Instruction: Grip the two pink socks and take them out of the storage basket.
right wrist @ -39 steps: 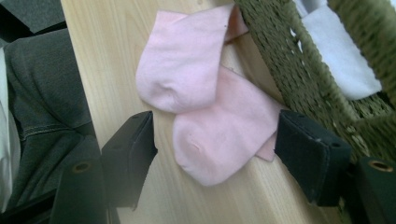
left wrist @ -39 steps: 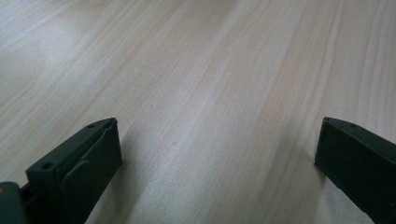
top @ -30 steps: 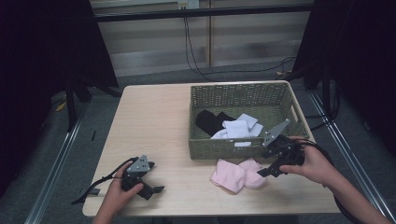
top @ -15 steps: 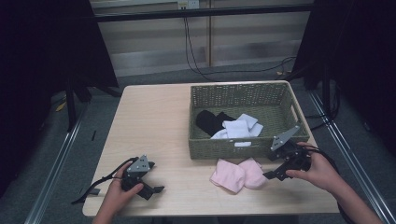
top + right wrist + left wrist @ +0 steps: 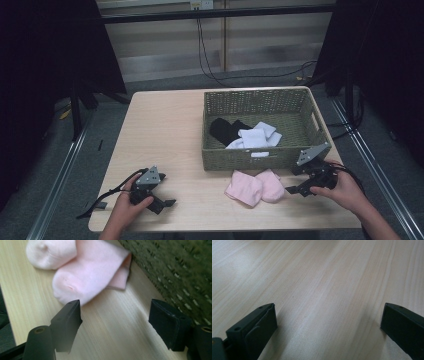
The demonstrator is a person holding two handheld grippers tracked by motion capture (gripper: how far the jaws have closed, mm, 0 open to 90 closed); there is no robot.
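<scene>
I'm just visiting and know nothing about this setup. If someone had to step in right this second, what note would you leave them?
Right gripper: open, low over the pale wooden table, beside the pair of pink socks, holding nothing.
Left gripper: open, empty, resting near the table's front left.
The pink socks lie on the table just in front of the green woven basket. A black sock and white socks are already inside.
Left to do, probably: grip the pink socks and drop them in the basket.
</scene>
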